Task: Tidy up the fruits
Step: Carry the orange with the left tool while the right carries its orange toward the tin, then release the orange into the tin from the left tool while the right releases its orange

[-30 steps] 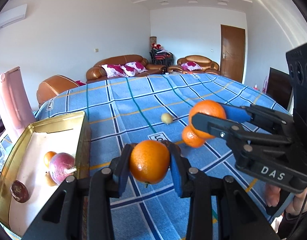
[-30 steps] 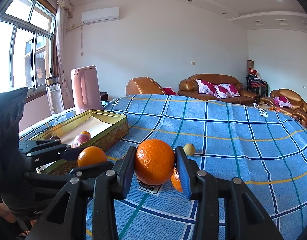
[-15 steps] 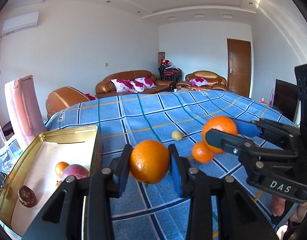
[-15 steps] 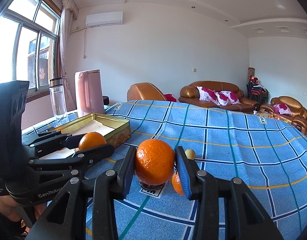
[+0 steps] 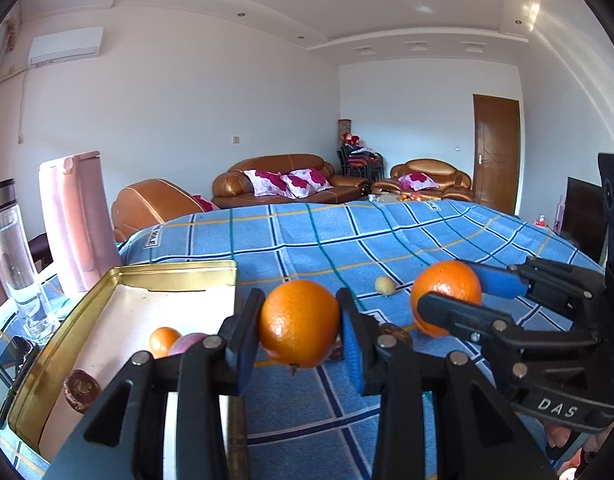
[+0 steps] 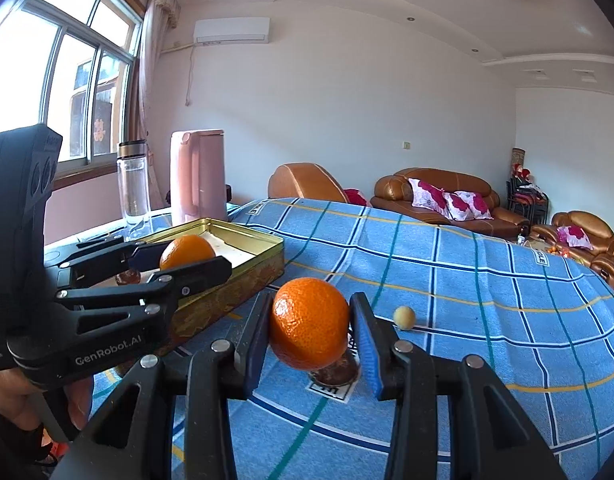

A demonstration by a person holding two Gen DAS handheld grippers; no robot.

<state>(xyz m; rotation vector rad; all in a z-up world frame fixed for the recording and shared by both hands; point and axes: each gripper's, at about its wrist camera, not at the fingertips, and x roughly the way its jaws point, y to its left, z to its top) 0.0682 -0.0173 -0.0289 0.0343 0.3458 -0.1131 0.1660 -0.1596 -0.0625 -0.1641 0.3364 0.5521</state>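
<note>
The left gripper [image 5: 299,330] is clamped on an orange [image 5: 299,323], its blue pads pressing both sides of the fruit, which is held clear above the blue checked cloth [image 5: 387,236] covering the desk. The right gripper [image 6: 310,330] likewise grips a second orange [image 6: 309,322] between its pads, raised above the cloth. In the left wrist view, the gold tin tray [image 5: 179,276] lies just left of the left gripper; it holds a small orange fruit [image 5: 163,340], a reddish-purple fruit [image 5: 189,343] touching it, and a dark brown round fruit [image 5: 81,388] nearer the front corner. A small pale yellow fruit [image 6: 404,317] rests on the cloth beyond both grippers. A dark brown round item [image 6: 335,370] lies on the cloth under the right gripper. A pink jug [image 6: 198,176] and a clear bottle [image 6: 133,180] stand behind the tray.
</note>
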